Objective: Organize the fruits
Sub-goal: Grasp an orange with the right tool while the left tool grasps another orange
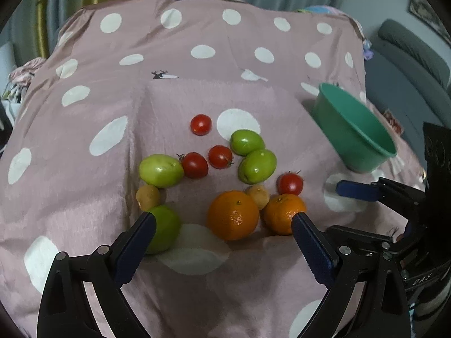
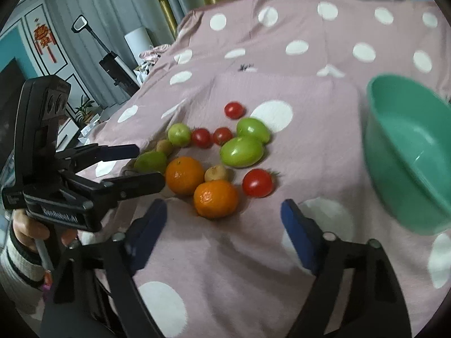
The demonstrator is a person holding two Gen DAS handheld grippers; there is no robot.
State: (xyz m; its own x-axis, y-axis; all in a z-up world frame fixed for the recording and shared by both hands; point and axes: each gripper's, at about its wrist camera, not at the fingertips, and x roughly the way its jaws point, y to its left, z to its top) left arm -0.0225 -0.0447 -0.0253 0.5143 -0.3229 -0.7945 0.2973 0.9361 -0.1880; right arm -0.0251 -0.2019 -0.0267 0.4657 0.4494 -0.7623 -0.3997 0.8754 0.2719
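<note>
Fruit lies in a loose cluster on a pink polka-dot cloth (image 1: 84, 169). A large orange (image 1: 232, 215) and a smaller orange (image 1: 283, 212) lie nearest. Behind them are several green fruits (image 1: 257, 166), several red tomatoes (image 1: 200, 124) and two small brown fruits (image 1: 148, 196). My left gripper (image 1: 224, 219) is open above the near edge of the cluster, the large orange showing between its blue pads. My right gripper (image 2: 222, 207) is open just short of the smaller orange (image 2: 215, 198), touching nothing. An empty teal bowl (image 2: 408, 152) stands to the right.
The cloth covers a raised flat block under the fruit and drops away on all sides. Curtains (image 2: 112, 14) and a cabinet are at the left, a grey sofa (image 1: 408, 64) at the right. A person's hand (image 2: 25, 231) in a striped sleeve holds the left gripper.
</note>
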